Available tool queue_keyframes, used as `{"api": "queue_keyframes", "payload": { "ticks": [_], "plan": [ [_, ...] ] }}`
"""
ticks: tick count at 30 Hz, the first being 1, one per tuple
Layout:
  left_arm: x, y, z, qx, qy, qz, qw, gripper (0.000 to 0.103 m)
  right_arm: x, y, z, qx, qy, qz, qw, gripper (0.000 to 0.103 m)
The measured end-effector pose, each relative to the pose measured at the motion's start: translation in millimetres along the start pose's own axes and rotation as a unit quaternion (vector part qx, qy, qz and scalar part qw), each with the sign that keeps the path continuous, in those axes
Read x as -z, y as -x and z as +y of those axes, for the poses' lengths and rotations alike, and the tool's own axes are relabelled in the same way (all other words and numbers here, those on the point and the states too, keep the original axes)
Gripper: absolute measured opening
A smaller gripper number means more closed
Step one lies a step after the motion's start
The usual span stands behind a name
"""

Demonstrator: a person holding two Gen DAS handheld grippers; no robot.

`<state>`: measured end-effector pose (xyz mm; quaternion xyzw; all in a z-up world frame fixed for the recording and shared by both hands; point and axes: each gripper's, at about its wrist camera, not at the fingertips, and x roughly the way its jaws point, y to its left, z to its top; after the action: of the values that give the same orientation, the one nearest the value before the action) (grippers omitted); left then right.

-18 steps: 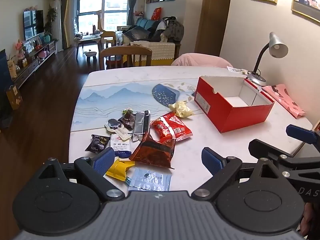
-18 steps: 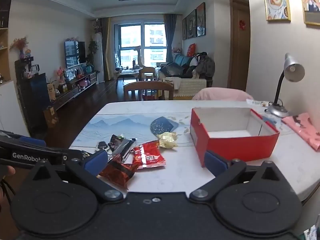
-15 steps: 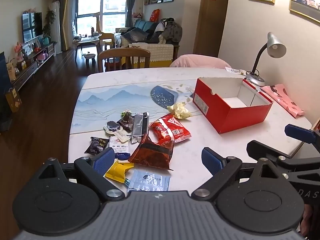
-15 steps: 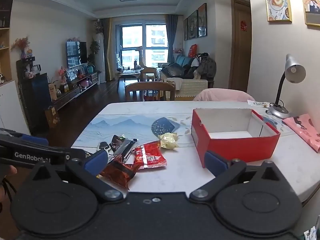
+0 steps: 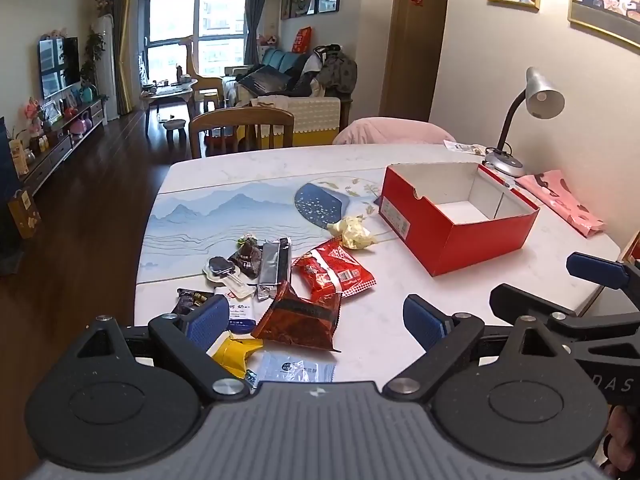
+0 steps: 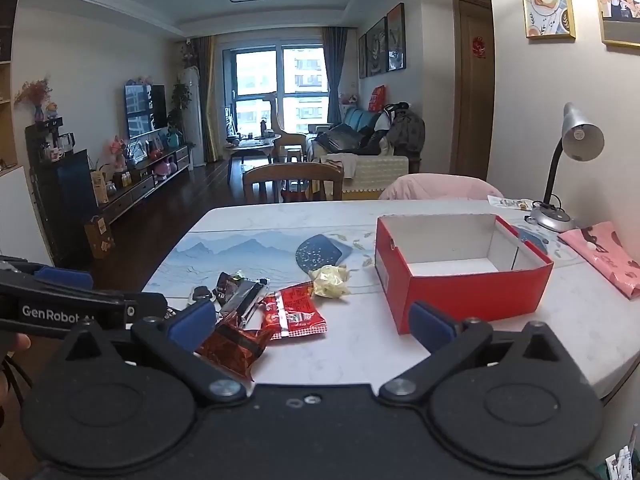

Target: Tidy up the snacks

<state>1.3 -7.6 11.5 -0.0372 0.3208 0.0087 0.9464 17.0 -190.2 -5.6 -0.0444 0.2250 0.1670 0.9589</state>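
Left wrist view catches the whole snack pile (image 5: 280,280) on the table (image 5: 400,336), including a yellow packet (image 5: 234,354) and a clear sachet (image 5: 294,367) at 6 o'clock, right by the near edge, which the right wrist view hides behind its own body. The left gripper (image 5: 314,322) has its fingers wide apart, nothing between them. Same for the right gripper (image 6: 310,326). The red box (image 6: 464,276) sits open at 2 o'clock from the pile, and the right view looks deeper into it.

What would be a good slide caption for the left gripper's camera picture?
Open left gripper hovers over scattered snack packets on a marble table, beside an empty red box.
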Motion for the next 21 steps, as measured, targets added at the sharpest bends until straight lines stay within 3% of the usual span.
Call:
{"api": "queue_keyframes", "payload": {
  "ticks": [21],
  "plan": [
    [-1.0,1.5,-7.3,0.012,-0.012,-0.009,0.9998,0.094,-1.6,6.0,-5.7,0.010,-0.003,-0.005,1.000,0.102]
  ]
}}
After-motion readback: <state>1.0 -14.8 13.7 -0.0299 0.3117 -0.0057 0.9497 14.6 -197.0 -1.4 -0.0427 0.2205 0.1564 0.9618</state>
